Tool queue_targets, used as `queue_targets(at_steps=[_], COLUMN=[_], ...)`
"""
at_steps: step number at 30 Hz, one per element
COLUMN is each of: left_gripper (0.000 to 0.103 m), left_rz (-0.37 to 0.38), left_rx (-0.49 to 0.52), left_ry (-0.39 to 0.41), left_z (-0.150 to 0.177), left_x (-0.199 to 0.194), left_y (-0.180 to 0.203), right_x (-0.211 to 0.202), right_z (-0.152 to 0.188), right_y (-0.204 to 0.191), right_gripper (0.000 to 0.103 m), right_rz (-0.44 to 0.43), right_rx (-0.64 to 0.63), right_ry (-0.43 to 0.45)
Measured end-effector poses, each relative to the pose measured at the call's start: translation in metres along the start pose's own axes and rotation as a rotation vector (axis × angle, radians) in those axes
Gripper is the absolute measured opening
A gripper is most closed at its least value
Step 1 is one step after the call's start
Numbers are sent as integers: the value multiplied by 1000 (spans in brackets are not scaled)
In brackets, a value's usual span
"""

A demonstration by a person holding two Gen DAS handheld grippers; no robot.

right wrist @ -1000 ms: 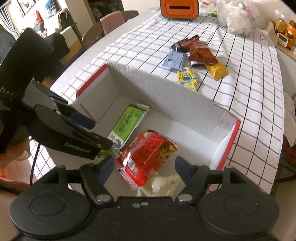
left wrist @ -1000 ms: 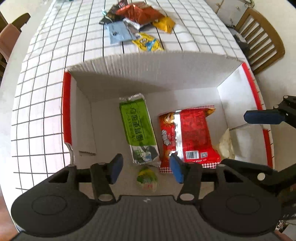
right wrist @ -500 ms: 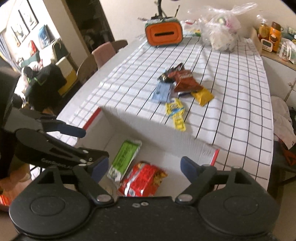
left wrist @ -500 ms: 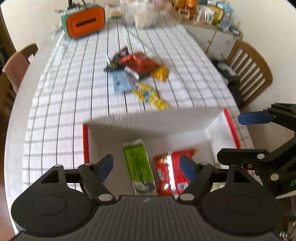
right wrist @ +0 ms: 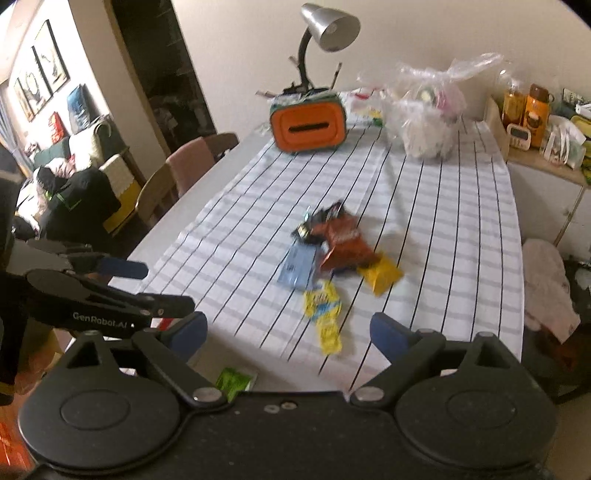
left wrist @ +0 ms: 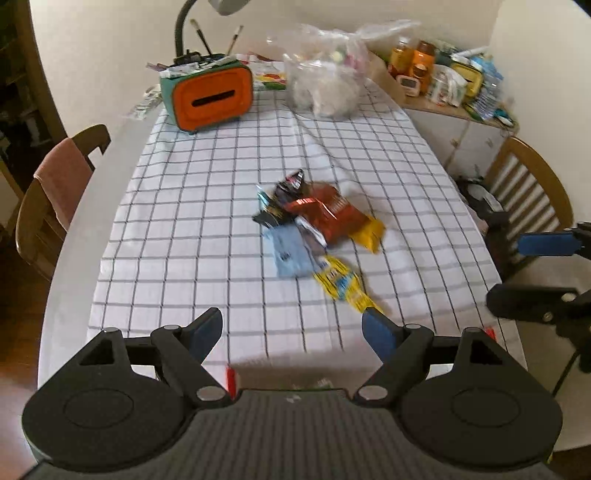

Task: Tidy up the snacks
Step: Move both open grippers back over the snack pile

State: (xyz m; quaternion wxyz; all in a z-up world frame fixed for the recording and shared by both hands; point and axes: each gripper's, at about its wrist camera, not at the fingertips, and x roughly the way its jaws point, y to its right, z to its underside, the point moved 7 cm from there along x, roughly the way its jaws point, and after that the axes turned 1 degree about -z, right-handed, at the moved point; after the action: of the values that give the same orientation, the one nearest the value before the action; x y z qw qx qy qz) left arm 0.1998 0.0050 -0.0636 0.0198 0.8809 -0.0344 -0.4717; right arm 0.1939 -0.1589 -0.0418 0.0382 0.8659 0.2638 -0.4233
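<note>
A pile of snack packets lies mid-table on the checked cloth: a red-brown bag [left wrist: 328,216] [right wrist: 341,240], a pale blue packet [left wrist: 290,254] [right wrist: 299,266], a yellow-and-blue packet [left wrist: 343,286] [right wrist: 325,310], a small yellow one [left wrist: 367,234] and a dark one [left wrist: 284,199]. My left gripper [left wrist: 291,325] and my right gripper [right wrist: 288,325] hover short of the pile, jaws opening, nothing between them. Only the cardboard box's red-edged rim [left wrist: 231,378] [right wrist: 162,324] shows below them, with a green packet [right wrist: 232,380] inside.
An orange-fronted holder [left wrist: 210,98] with a desk lamp [right wrist: 325,29] and a filled clear plastic bag [left wrist: 325,85] stand at the table's far end. Chairs flank the table on the left [left wrist: 55,195] and right [left wrist: 532,192]. A cluttered cabinet [left wrist: 436,74] stands at the back right.
Both grippers have lifted up out of the box and tilted toward the far table, their jaws spreading wider. The box with the green and red packets has dropped almost out of view.
</note>
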Motion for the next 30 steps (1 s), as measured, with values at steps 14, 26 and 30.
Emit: queue_targets(at_steps=[14,26,30], left_gripper=[83,83,83], left_rz=[-30,-30,-38], left_rx=[-25,-43,-54], left_ry=[-106,-220,-256], left_z=[-51,-66,-67], left_x=[90,167,191], left_y=[-16,-13,-14], right_x=[77,163,192], right_z=[-56,-75,-74], right_y=[44,82,89], right_gripper=[95,91,88], right_rz=[74,109,109], right_rx=[73,166,192], right_ry=[-56,-133,-167])
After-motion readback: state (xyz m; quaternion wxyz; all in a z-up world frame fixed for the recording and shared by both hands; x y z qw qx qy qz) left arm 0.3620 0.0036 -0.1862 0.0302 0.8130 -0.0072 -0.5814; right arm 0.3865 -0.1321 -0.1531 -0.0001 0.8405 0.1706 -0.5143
